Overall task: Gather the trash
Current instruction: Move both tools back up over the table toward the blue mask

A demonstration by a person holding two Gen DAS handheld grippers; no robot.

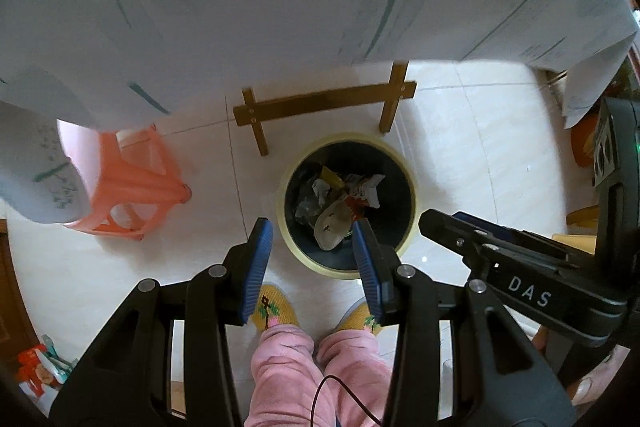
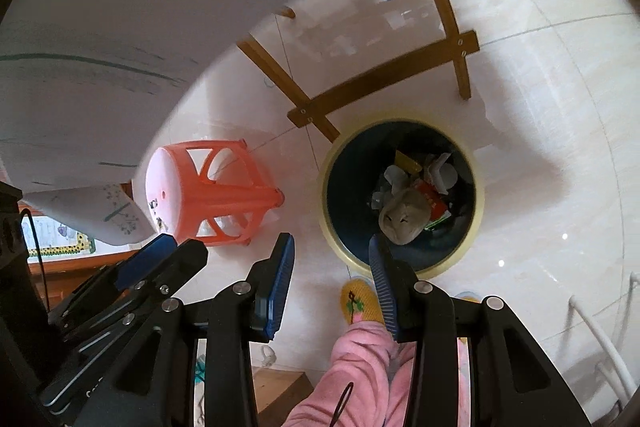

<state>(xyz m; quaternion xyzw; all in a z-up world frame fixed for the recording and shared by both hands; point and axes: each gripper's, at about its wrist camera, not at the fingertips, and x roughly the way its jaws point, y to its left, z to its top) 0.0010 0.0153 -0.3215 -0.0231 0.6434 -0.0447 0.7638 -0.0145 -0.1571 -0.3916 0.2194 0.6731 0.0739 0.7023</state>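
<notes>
A round bin with a pale yellow rim (image 1: 285, 223) and a dark liner stands on the tiled floor, also in the right wrist view (image 2: 478, 223). Inside lie several pieces of trash (image 1: 340, 201): crumpled wrappers, a grey-brown lump (image 2: 404, 217), and red and yellow packets. My left gripper (image 1: 312, 231) is open and empty, held above the bin's near rim. My right gripper (image 2: 331, 247) is open and empty, above the floor at the bin's left edge. The right gripper also shows at the right of the left wrist view (image 1: 444, 223).
An orange plastic stool (image 1: 132, 187) stands left of the bin, also in the right wrist view (image 2: 216, 195). A white tablecloth (image 1: 280, 7) hangs over wooden table legs (image 1: 320, 103) behind the bin. The person's pink trousers and yellow slippers (image 1: 276, 307) are just in front of it.
</notes>
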